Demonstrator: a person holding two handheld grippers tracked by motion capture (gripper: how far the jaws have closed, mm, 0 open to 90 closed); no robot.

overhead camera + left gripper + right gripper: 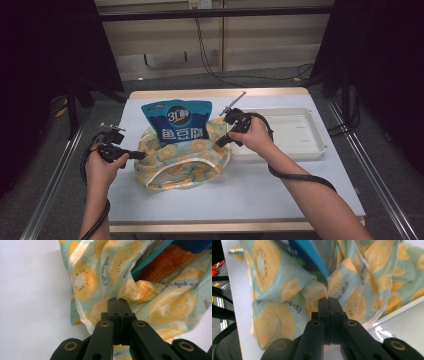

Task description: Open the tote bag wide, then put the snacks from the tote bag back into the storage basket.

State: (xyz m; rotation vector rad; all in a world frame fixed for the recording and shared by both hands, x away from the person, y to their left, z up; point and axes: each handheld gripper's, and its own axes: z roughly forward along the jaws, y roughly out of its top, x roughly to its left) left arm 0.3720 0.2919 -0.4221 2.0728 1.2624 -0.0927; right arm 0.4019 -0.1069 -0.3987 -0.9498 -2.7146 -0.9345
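Note:
A fabric bag point(185, 155) printed with orange and lemon slices lies on the white table, its mouth towards the person. A blue snack pouch point(177, 120) stands upright in it and sticks out at the far side. My left gripper point(142, 155) is shut on the bag's left edge; in the left gripper view its jaws point(117, 300) pinch the printed fabric point(100, 272), with the pouch point(162, 267) showing inside. My right gripper point(220, 142) is shut on the bag's right edge. In the right gripper view, folds of fabric point(272, 320) gather at its closed tips point(328, 298) below the blue pouch point(312, 255).
A shallow white tray point(300, 132) sits on the table right of the bag, just behind the right hand. Bare tabletop point(250, 190) lies between the bag and the near edge. Dark stands and cables surround the table.

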